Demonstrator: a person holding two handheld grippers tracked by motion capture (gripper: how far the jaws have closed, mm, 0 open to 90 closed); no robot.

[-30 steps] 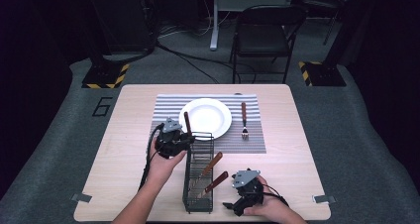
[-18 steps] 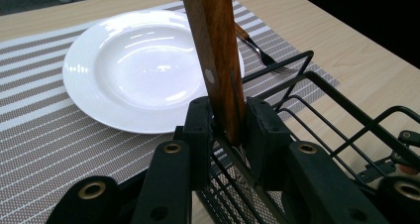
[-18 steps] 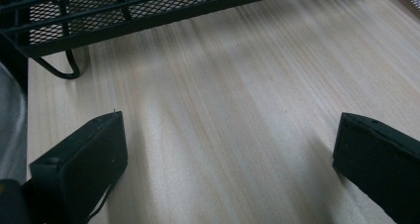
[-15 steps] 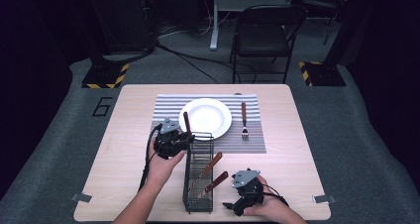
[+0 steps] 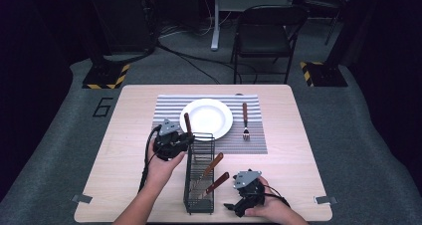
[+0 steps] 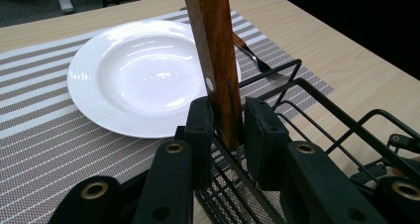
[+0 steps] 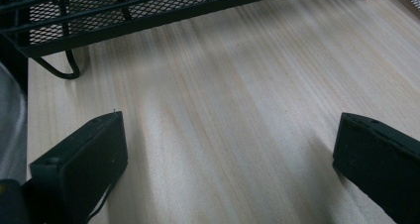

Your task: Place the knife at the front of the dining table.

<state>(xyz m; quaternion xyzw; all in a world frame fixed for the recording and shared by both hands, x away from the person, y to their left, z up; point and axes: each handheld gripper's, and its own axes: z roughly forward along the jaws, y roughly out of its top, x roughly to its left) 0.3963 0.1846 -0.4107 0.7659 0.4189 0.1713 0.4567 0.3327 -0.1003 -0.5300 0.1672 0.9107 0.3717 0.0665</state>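
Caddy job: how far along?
Done: fork lies on the mat right of the plate. In hand: left gripper is shut on a wooden handle standing at the caddy's far end. Left: two handled utensils lean in the caddy; right gripper rests open on the table.

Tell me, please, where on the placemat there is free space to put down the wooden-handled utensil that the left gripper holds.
The left gripper holds the wooden-handled utensil. Free striped placemat lies left of the white plate, bordered by the mat's left edge. The strip right of the plate is taken by the fork. The near edge by the black wire caddy is crowded.
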